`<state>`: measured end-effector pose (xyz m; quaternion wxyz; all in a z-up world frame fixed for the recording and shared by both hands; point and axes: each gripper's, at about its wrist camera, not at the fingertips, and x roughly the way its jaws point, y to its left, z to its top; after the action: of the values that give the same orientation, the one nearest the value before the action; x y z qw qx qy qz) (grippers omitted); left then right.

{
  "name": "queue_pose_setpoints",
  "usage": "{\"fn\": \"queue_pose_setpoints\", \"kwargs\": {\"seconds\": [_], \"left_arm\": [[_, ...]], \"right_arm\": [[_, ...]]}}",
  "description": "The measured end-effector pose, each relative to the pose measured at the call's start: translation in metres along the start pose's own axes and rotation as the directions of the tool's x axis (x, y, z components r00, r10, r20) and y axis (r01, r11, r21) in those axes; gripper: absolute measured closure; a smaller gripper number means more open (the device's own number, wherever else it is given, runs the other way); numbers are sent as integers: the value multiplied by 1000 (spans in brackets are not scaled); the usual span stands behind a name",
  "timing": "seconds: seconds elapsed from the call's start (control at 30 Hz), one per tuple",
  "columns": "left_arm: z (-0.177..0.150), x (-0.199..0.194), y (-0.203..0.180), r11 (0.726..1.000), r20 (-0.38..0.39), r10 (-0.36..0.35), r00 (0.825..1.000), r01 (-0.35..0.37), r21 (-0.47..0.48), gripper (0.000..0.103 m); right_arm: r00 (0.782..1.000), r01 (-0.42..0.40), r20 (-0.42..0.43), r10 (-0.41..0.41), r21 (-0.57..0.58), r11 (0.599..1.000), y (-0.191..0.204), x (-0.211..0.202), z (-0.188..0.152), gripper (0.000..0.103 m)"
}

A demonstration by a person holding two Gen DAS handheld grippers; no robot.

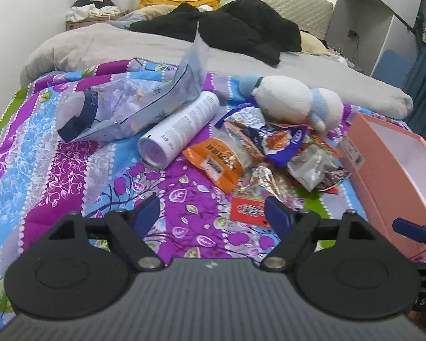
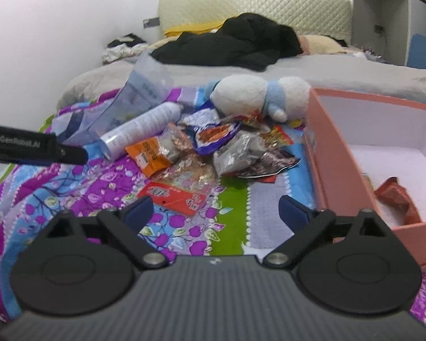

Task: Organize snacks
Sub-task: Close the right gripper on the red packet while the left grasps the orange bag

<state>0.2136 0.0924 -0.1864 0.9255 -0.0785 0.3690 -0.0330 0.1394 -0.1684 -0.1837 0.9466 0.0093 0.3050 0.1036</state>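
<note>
Left wrist view: left gripper tilts down over the quilt, fingers wide, empty. Right gripper, likewise wide and empty, angles down beside the box, snacks mid-frame.

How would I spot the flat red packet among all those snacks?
Start at the pink box on the patterned quilt; the snack heap lies left of it. The flat red packet sits at the heap's near edge, smooth and unwrinkled, unlike the crumpled bags behind.

Crinkled glossy foil snack packets ahead of the fingers; matt pink cardboard box right; soft printed cloth quilt; fuzzy plush toy.
</note>
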Motion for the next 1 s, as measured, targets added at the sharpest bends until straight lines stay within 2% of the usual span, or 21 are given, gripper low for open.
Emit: {"fn": "queue_pose_setpoints", "kwargs": {"seconds": [0.13,0.37,0.57,0.8,0.9,1.0], "left_arm": [[-1,22,11,1000,-4,0,1000,0,-29,19],[0,65,29,998,-44,-18,999,15,-60,19],[9,101,37,995,-67,-51,996,46,-83,19],[23,140,23,993,-97,-112,989,108,-48,19],[28,158,10,991,-139,-130,982,132,5,16],[29,173,-3,992,-158,-85,984,98,75,13]], "right_arm": [[1000,-3,-6,3,-30,1000,5,23,-6,7],[995,-74,-66,70,-51,996,10,63,-11,7],[990,-107,-101,95,-116,988,18,93,-12,7],[983,-132,-140,116,-110,985,25,130,-5,7],[982,-129,-154,109,-130,983,32,144,-4,7],[978,-151,-162,129,-133,980,37,155,-7,5]]}}
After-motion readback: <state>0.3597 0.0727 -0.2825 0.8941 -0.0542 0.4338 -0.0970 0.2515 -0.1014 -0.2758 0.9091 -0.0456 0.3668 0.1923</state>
